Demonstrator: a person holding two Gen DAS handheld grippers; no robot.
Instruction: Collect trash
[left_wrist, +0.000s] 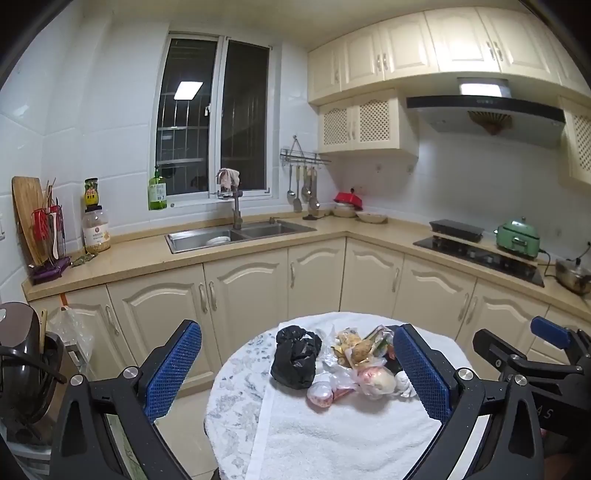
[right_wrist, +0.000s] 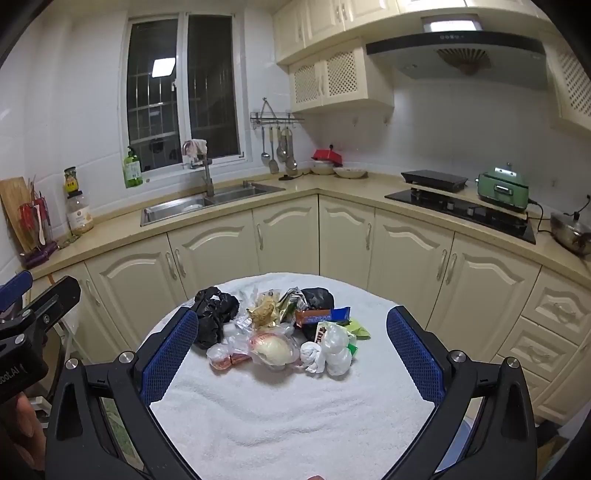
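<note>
A heap of trash (right_wrist: 280, 332) lies on a round table under a white towel (right_wrist: 295, 417): a crumpled black plastic bag (right_wrist: 214, 314), clear bags with food scraps (right_wrist: 271, 347), knotted white bags (right_wrist: 332, 350), an orange-blue wrapper (right_wrist: 321, 315) and green wrappers. The heap also shows in the left wrist view (left_wrist: 343, 362), with the black bag (left_wrist: 295, 356) on its left. My left gripper (left_wrist: 299, 365) is open and empty, held above the near side of the table. My right gripper (right_wrist: 291, 358) is open and empty, facing the heap from the near side.
An L-shaped kitchen counter runs behind the table, with a steel sink (right_wrist: 210, 203), a stove (right_wrist: 461, 214) and a green appliance (right_wrist: 502, 188). Cream cabinets (right_wrist: 332, 240) stand just beyond the table. A dark appliance (left_wrist: 26, 362) stands at the left.
</note>
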